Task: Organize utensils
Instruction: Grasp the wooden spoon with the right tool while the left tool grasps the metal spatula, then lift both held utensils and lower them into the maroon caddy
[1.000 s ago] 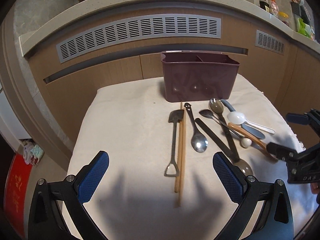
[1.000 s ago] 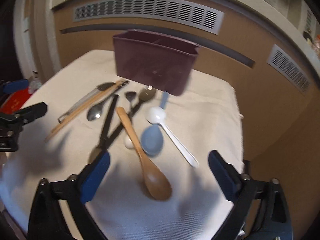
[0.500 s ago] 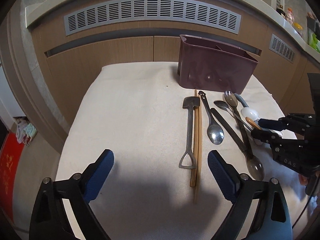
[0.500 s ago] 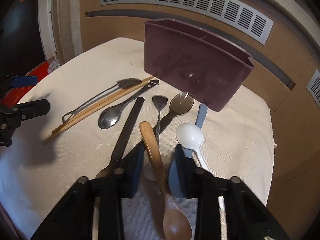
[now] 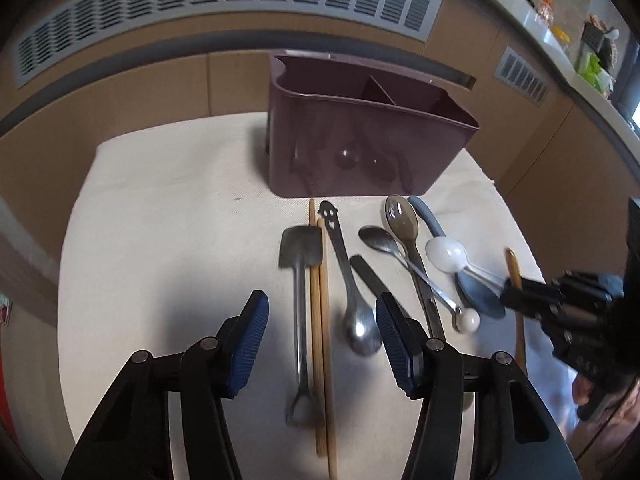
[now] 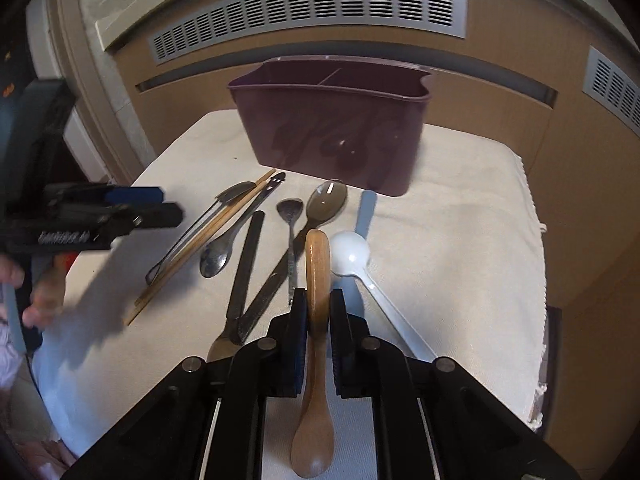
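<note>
The right gripper (image 6: 318, 312) pinches the wooden spoon (image 6: 316, 360) by its handle, bowl end trailing toward the camera, handle tip pointing at the maroon caddy (image 6: 332, 128). The spoon looks just lifted, or about to be, from the cloth. The left gripper (image 5: 320, 344) is spread wide, hovering over the chopsticks (image 5: 320, 320) and the shovel-shaped metal spoon (image 5: 300, 280) without touching them.

The step in hand seems to be the first pick: the caddy's divided compartments appear empty, and everything else lies on the cloth. Next, the wooden spoon likely needs raising clear of the white plastic spoon (image 6: 350, 252) and blue spoon (image 6: 366, 212) just beside it, tipping upright, and lowering into one compartment. The left gripper would need to descend and close on one piece only, since the chopsticks touch the shovel spoon.

The counter (image 5: 160, 240) is covered with a cream cloth. Behind it run wood-toned panels with grey vent grilles (image 6: 312, 12); a cluttered ledge shows far right.
</note>
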{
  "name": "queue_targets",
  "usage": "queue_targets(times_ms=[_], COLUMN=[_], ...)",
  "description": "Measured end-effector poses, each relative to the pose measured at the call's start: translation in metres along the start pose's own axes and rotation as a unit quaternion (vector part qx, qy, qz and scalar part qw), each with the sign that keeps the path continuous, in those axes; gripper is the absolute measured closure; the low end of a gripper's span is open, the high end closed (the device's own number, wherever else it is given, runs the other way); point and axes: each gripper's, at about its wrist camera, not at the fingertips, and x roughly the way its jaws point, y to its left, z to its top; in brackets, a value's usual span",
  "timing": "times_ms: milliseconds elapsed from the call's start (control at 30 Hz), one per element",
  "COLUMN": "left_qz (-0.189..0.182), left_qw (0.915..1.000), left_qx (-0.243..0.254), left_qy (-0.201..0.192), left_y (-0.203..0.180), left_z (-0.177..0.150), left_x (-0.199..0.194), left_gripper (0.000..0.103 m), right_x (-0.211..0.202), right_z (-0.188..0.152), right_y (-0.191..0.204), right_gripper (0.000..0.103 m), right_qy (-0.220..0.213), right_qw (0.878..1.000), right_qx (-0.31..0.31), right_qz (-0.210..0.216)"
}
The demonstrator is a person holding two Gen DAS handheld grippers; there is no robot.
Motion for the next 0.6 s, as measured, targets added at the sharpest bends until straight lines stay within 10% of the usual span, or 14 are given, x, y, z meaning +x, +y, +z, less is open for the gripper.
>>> queue_targets(times_ms=[367,600], left_qz=[0.037,0.041], left_qw=[0.9933,0.9966], left_qx=[0.001,-0.014], left_qy=[0.11,0.07], left_y=[0.001,0.001], left_z=[0.044,0.037], left_x=[0.067,0.055], left_gripper=[0.056,0.07], right_x=[-0.014,-0.017], right_z=[-0.011,-0.011], right_y=[-0.013,-0.013], right_gripper=[0.094,0.094], right_qy=[-0.013,-0.019], right_qw=[1.0,0.999], right_qx=[0.023,0.034], right_qz=[0.016,0.025])
